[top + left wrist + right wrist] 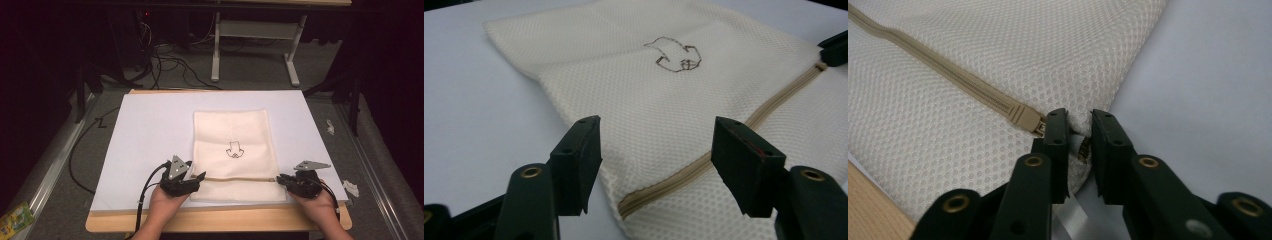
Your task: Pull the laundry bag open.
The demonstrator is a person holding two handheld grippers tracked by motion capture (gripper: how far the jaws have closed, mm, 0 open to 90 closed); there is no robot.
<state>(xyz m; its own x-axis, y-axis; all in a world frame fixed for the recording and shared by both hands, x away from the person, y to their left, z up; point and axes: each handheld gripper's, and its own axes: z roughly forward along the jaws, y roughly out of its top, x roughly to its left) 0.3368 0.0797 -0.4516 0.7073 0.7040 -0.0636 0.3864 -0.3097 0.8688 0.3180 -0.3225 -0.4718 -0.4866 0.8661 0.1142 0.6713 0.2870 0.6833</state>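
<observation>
High view: cream mesh bag [234, 150] lies flat on white sheet [145, 135] covering desk [215, 220], zipper [240, 179] across near end. Left gripper [196, 178] at zipper's left end, jaws wide apart, nothing between. Right gripper [1079, 131] jaws narrow, pinching bag edge w/ zipper pull [1084, 148].

The high view is dim and soft — the white sheet [150, 145] glows under overhead light while the surroundings sink into near black. Both gripper views are brighter, with even, glare-free light; the nearest black metal blurs, and the mesh bag [634, 95] stays fairly sharp.
</observation>
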